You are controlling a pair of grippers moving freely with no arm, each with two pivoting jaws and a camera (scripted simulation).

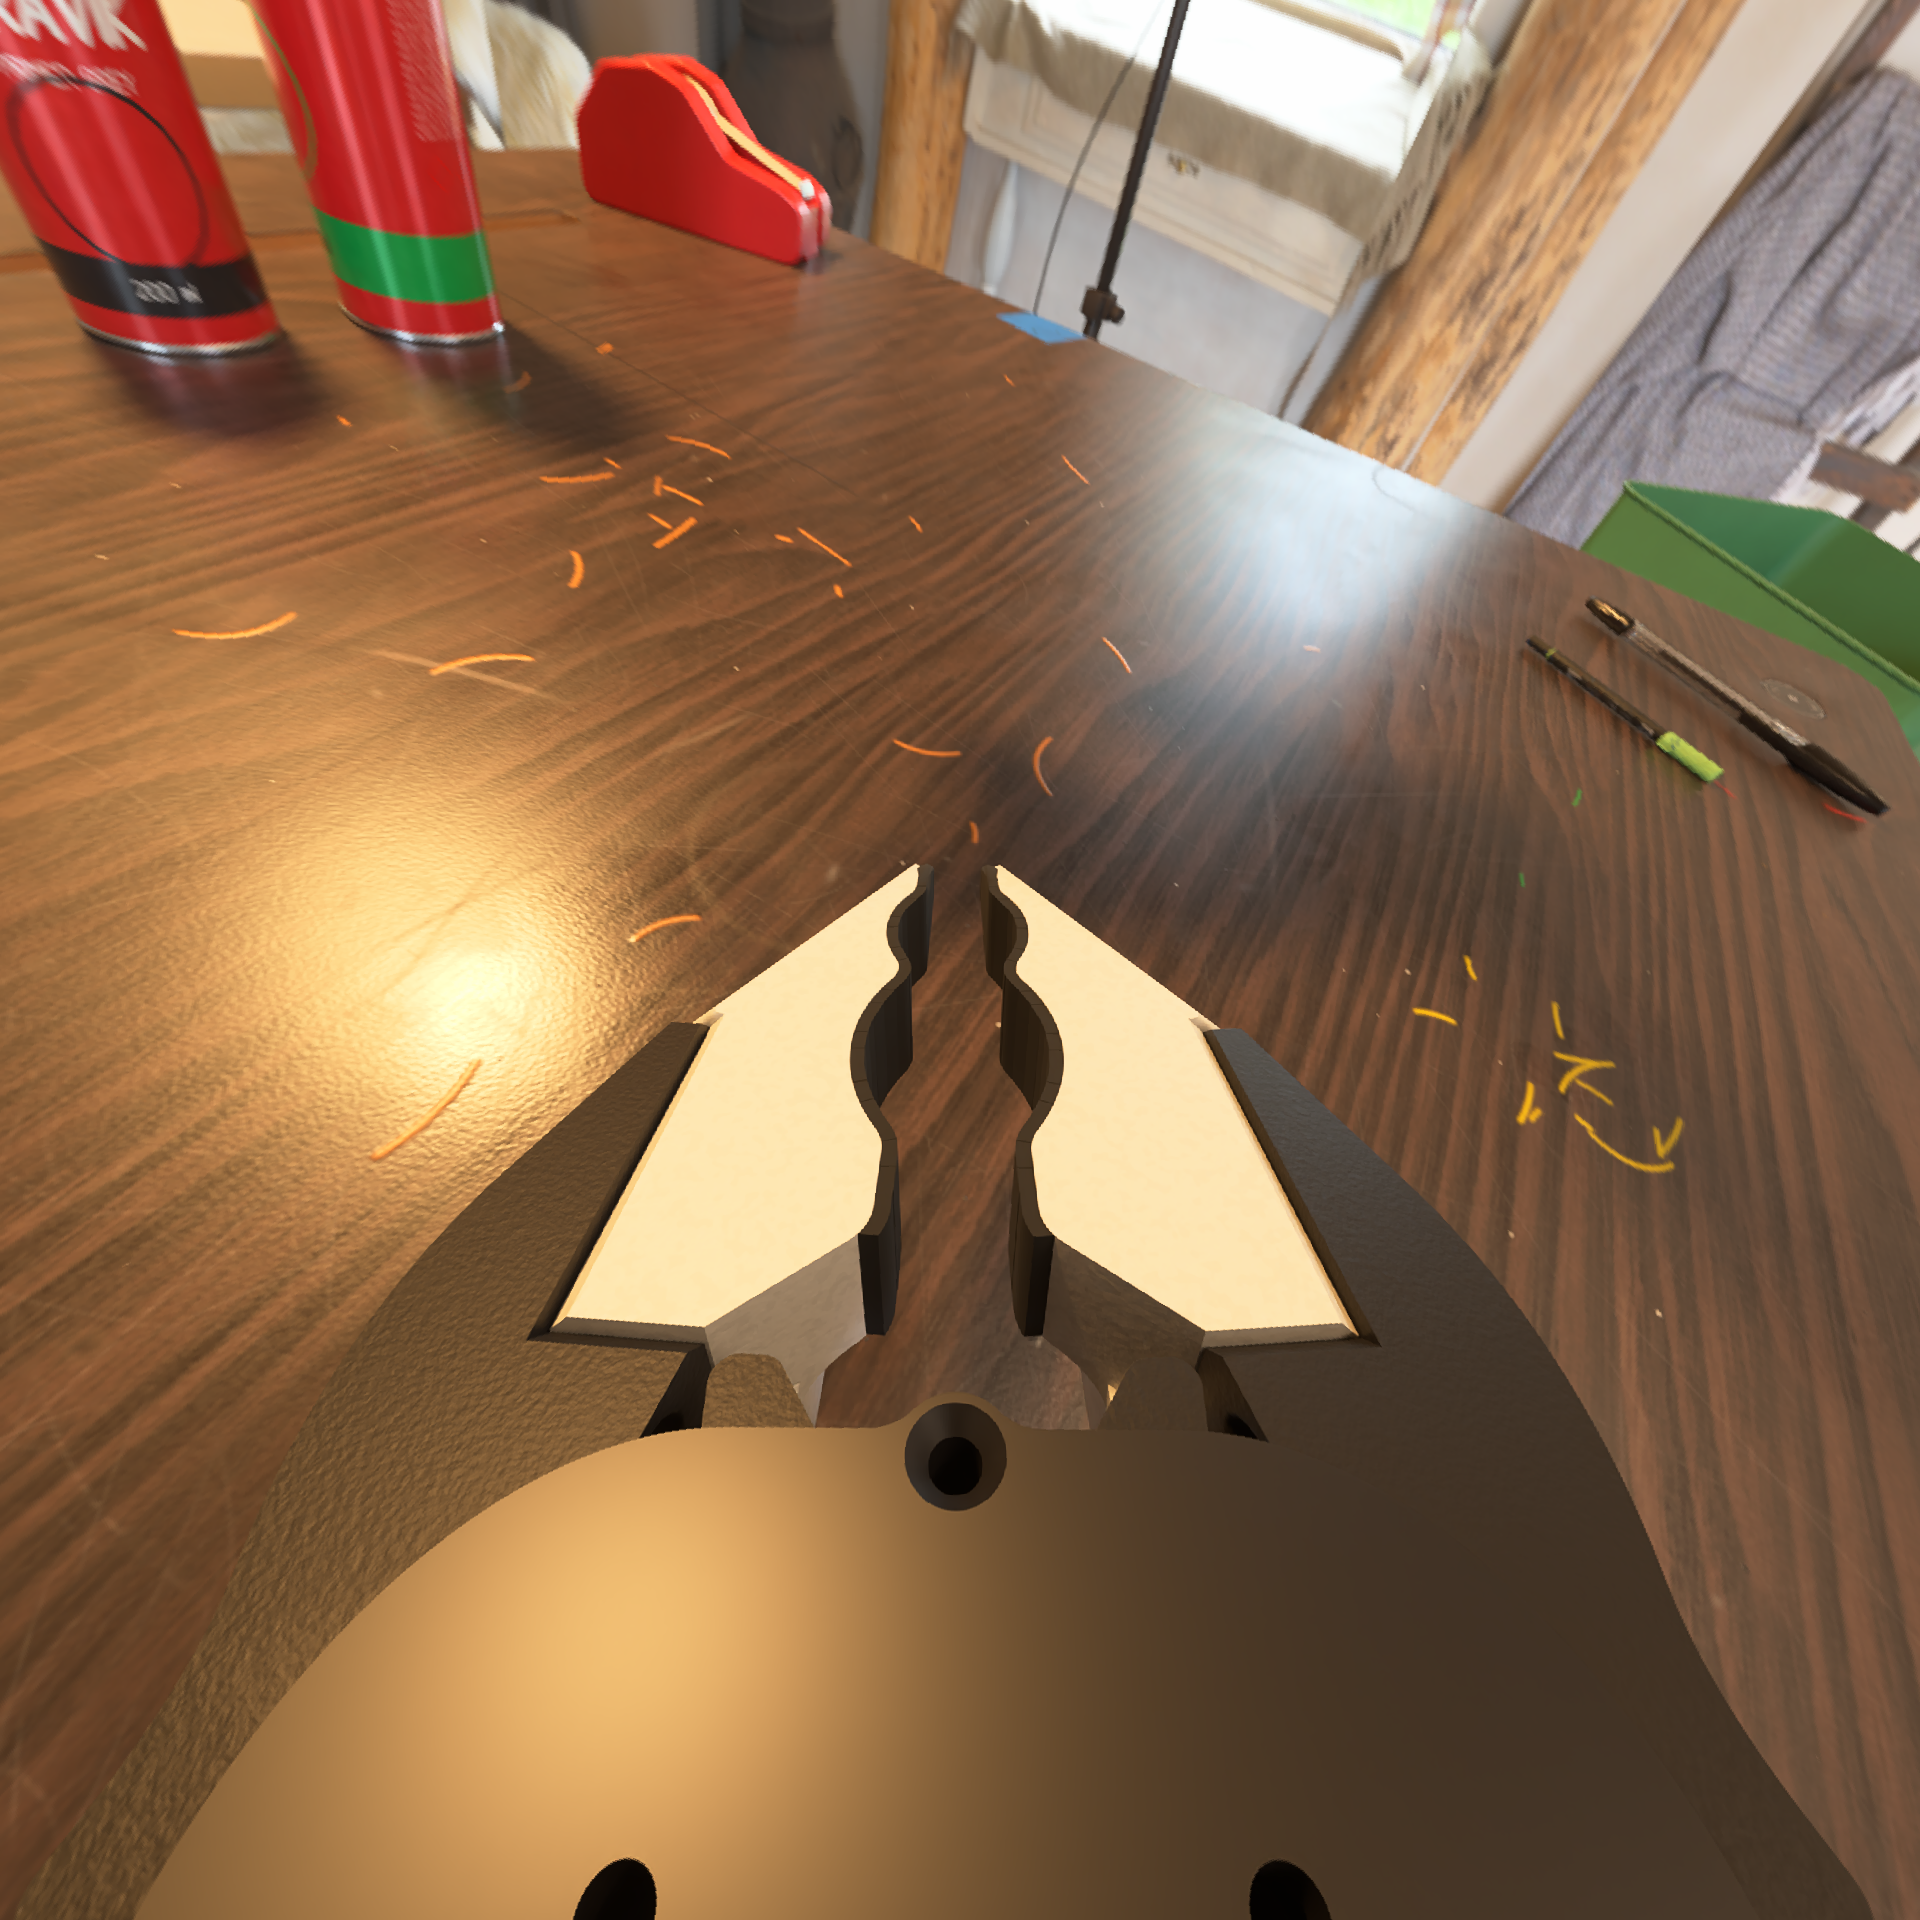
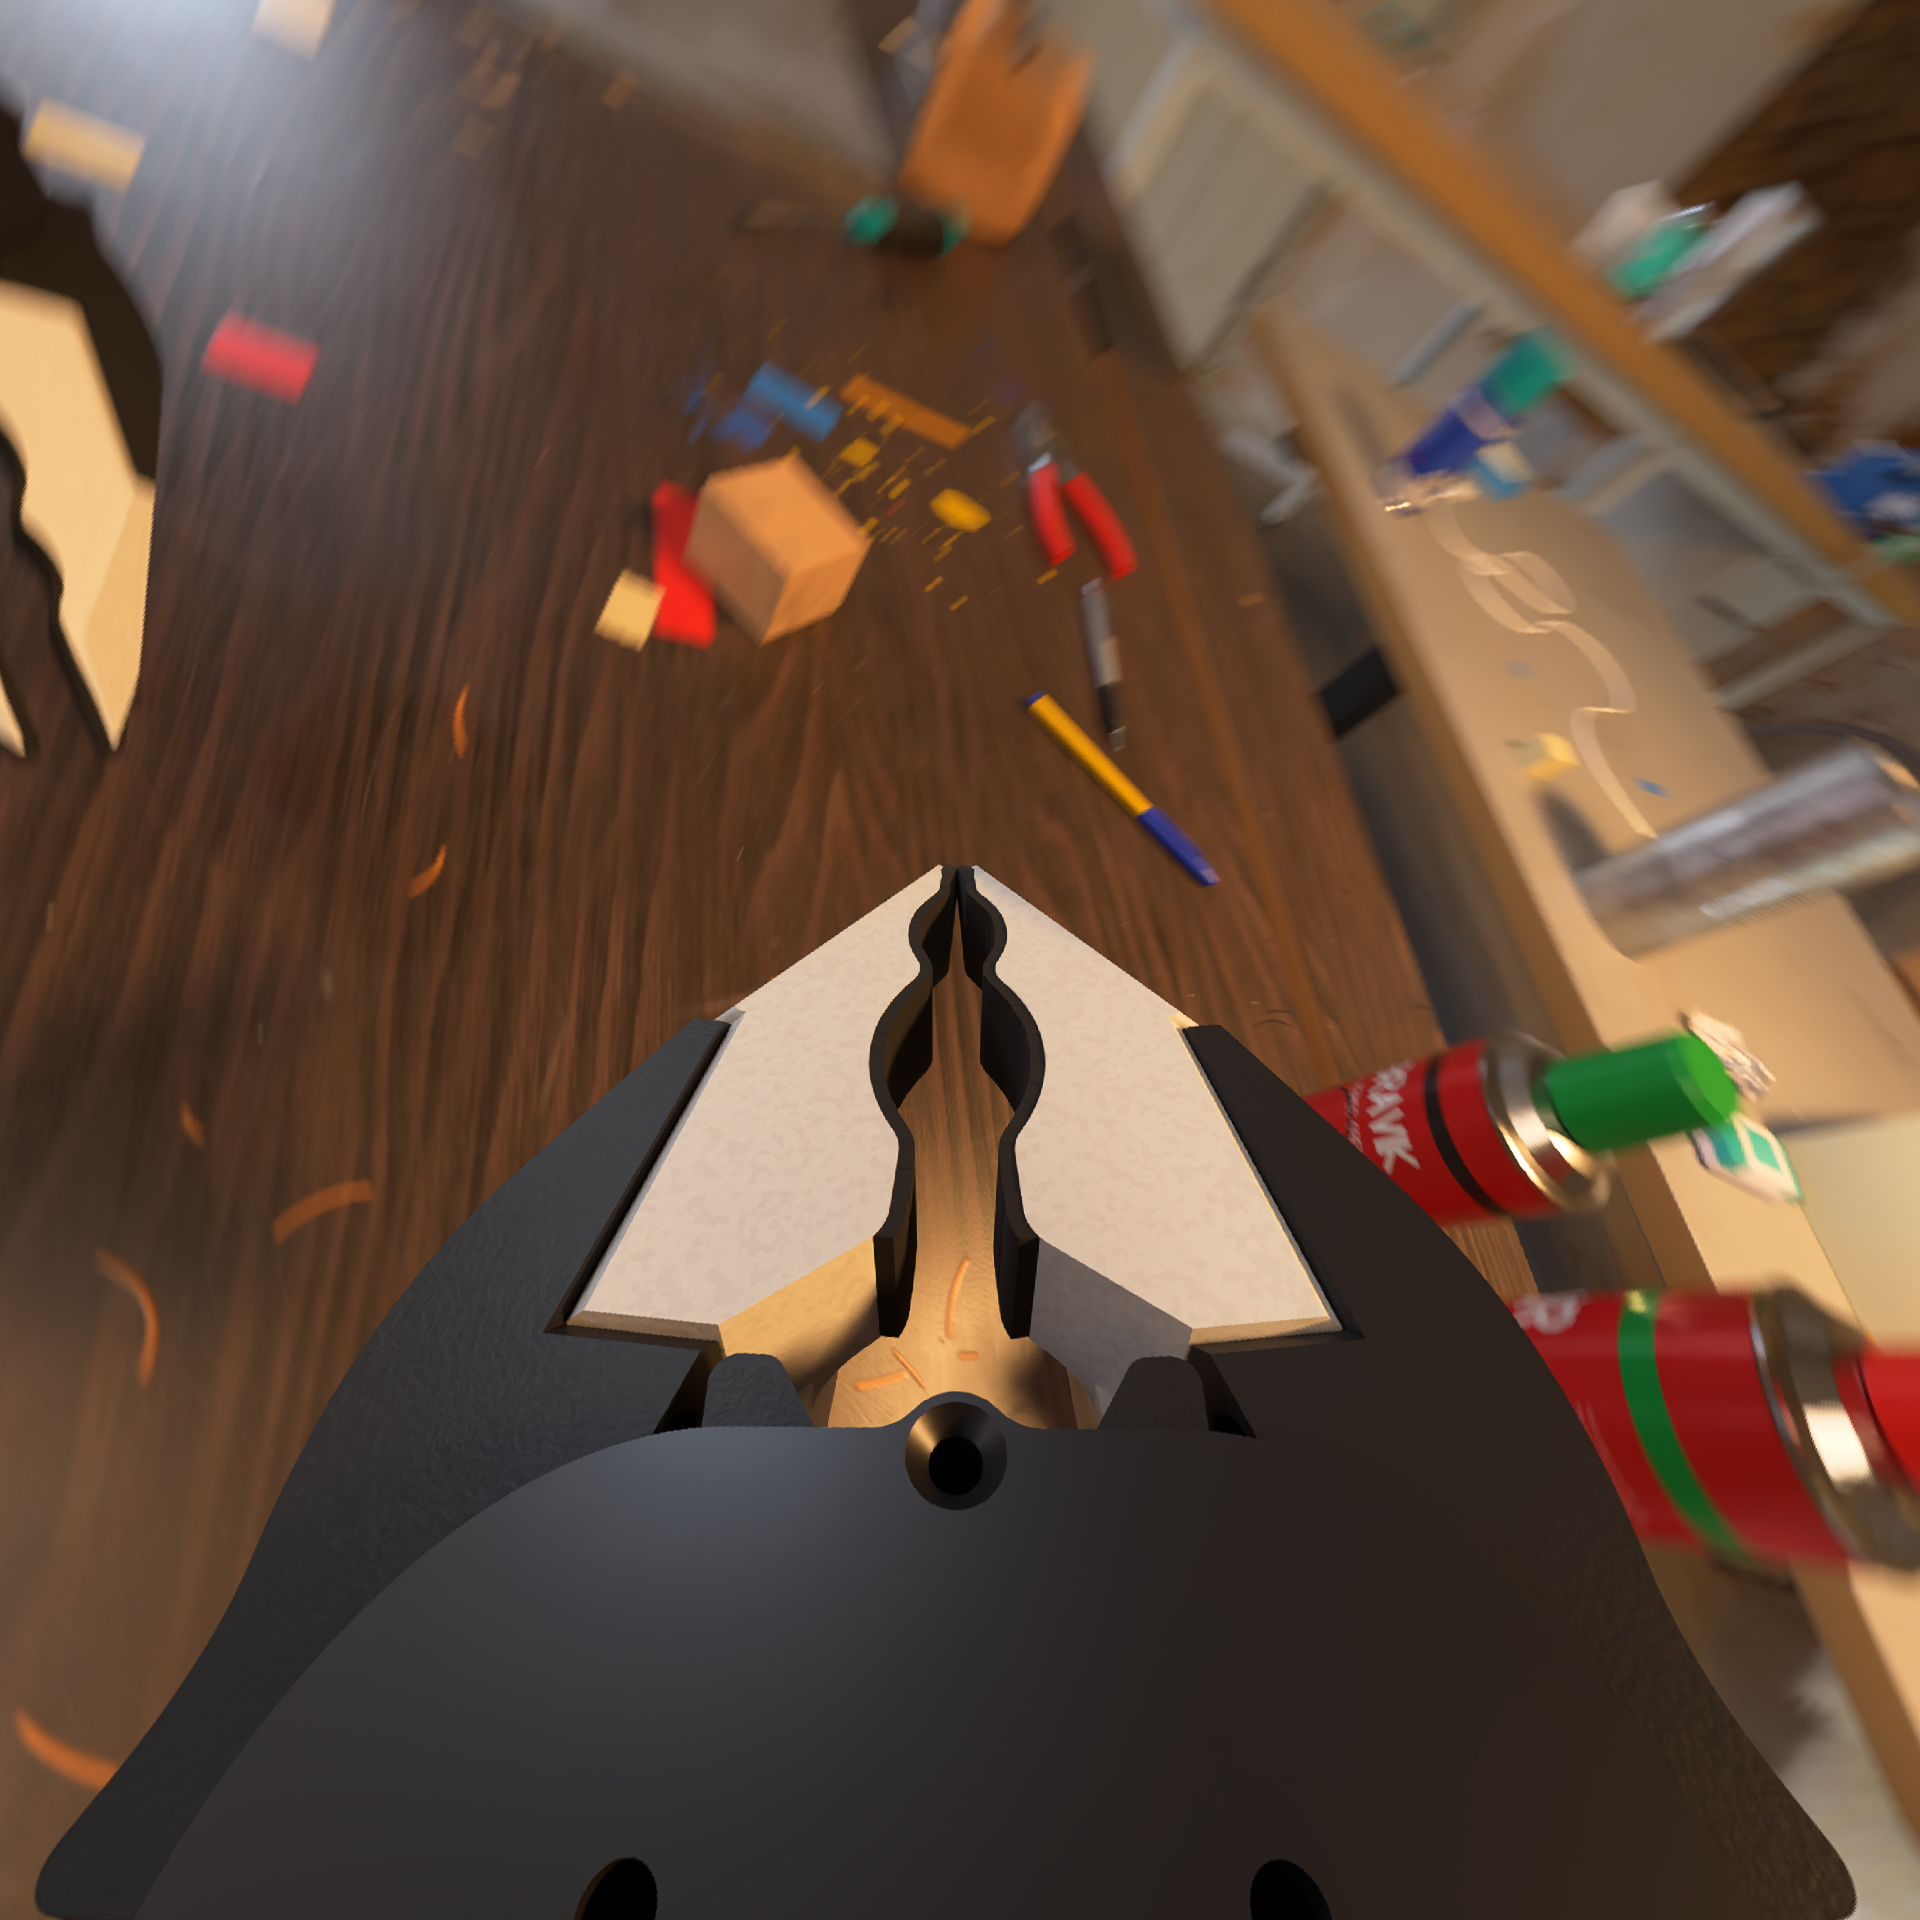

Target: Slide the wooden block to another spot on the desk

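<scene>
Right tool (image 2: 957, 873) is sitting closed, empty, well short of the wooden block (image 2: 774, 561). Left tool (image 1: 957, 878) is hovering slightly open, empty, over the tabletop (image 1: 312, 831).

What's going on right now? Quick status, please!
Left tongs slightly open, empty; right tongs shut, empty. Wooden block untouched, far ahead of right tongs. Red piece touching block; pens off to right.

Two red cans (image 1: 239, 177) cropped by top edge, wooden block (image 2: 774, 561) blurred
</scene>
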